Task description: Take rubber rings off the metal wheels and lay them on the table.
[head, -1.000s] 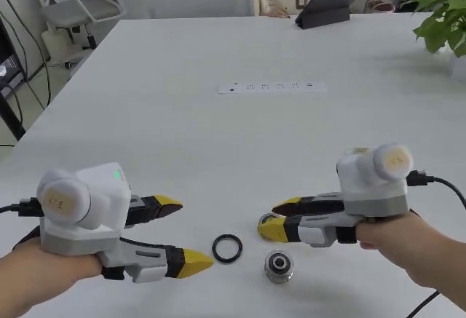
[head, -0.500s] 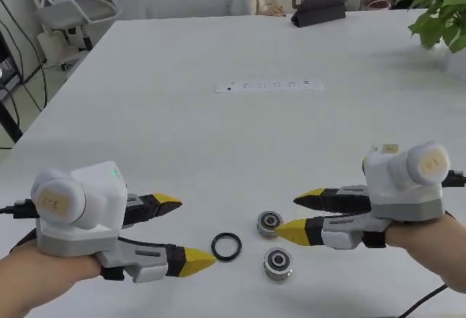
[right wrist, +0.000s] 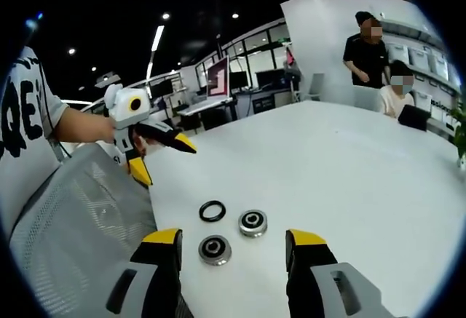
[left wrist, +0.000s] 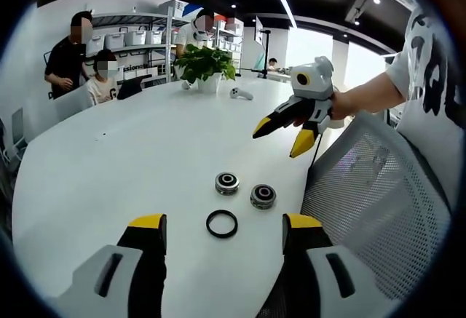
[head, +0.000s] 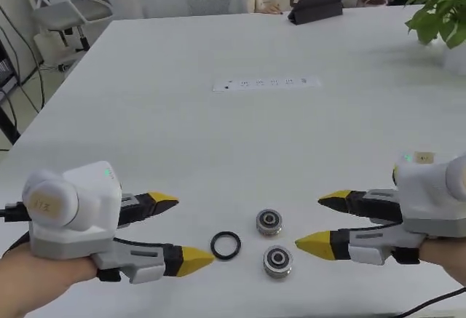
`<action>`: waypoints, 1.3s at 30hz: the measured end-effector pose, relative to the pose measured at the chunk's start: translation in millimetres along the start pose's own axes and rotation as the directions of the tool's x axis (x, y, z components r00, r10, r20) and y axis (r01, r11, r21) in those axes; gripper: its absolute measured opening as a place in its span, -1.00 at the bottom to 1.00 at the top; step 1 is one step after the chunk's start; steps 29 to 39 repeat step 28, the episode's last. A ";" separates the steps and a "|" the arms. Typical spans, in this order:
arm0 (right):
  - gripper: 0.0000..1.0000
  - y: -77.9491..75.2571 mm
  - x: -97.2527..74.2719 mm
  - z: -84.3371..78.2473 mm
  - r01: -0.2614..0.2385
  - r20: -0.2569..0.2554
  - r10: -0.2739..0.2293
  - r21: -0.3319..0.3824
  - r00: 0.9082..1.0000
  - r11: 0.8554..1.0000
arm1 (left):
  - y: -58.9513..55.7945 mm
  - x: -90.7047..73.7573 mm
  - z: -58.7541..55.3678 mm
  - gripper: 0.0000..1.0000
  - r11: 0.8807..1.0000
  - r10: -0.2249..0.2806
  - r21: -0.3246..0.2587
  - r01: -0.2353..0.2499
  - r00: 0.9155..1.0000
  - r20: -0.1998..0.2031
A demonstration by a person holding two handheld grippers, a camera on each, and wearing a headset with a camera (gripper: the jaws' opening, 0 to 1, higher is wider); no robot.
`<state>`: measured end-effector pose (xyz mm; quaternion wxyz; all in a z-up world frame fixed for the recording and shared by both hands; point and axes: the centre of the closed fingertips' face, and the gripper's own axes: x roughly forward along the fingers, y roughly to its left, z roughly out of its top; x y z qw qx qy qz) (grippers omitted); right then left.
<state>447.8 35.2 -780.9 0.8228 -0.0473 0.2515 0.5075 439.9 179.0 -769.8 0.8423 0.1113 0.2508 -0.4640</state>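
Two metal wheels (head: 269, 220) on the table (head: 218, 136), freed rubber ring (head: 226, 245) at their 9 o'clock; right hand-held gripper (head: 313, 222), just withdrawn, and left hand-held gripper (head: 188, 229) both wide, empty.

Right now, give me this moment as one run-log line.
left gripper: jaws open, empty | right gripper: jaws open, empty | black rubber ring: flat on white table | two round metal wheels: beside ring

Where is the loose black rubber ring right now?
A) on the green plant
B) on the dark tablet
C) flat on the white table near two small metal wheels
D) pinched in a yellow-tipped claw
C: the black rubber ring lies flat on the white table beside the two small metal wheels, while the left claw and right claw hang open and empty.
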 end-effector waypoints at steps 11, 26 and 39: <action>0.28 4.1 -16.6 -11.1 0.038 -0.022 -0.039 -0.050 0.999 0.998 | -5.9 -4.2 -3.9 0.28 1.000 0.003 0.023 -0.003 1.000 -0.009; 0.36 7.6 -32.4 -23.6 0.077 -0.056 -0.079 -0.046 0.995 0.996 | -10.1 -12.1 -7.5 0.31 1.000 0.011 0.021 -0.010 1.000 -0.008; 0.33 9.4 -33.0 -23.7 0.074 -0.059 -0.077 -0.049 0.995 0.996 | -11.0 -13.2 -7.9 0.32 1.000 0.011 0.016 -0.011 1.000 -0.007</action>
